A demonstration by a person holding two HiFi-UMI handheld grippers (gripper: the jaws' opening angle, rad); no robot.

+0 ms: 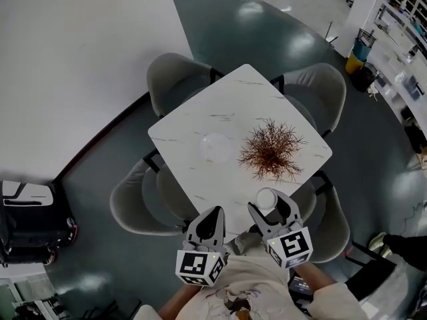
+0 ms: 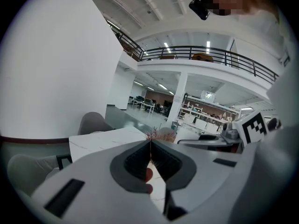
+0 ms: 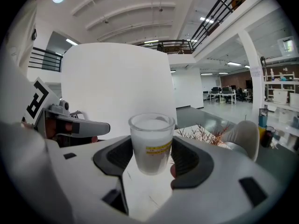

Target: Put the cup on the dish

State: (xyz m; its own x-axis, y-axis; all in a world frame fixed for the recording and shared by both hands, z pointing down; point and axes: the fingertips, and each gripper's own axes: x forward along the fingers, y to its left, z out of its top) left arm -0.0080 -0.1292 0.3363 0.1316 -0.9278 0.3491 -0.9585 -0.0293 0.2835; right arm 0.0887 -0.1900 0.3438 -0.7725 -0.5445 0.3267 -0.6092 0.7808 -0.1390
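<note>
R tool (image 3: 150,154) tight on upright cup (image 3: 151,143); L tool (image 2: 150,158) empty, jaws together.

Looked like a big open-plan office/lab hall w/ a mezzanine: balcony railing (image 2: 205,52) overhead, strip lights, rows of desks (image 3: 224,91) in the bkgd, shelving racks (image 3: 279,85) at one side, glossy grey floor (image 1: 267,32), white marble-look table (image 1: 247,99) w/ grey chairs (image 1: 175,72).

We see the cup (image 1: 267,198) in our R gripper (image 1: 269,207) at the table (image 1: 200,122) edge, L gripper (image 1: 214,213) alongside. Dish (image 1: 215,147) sits mid-table, next to the twigs (image 1: 272,151).
</note>
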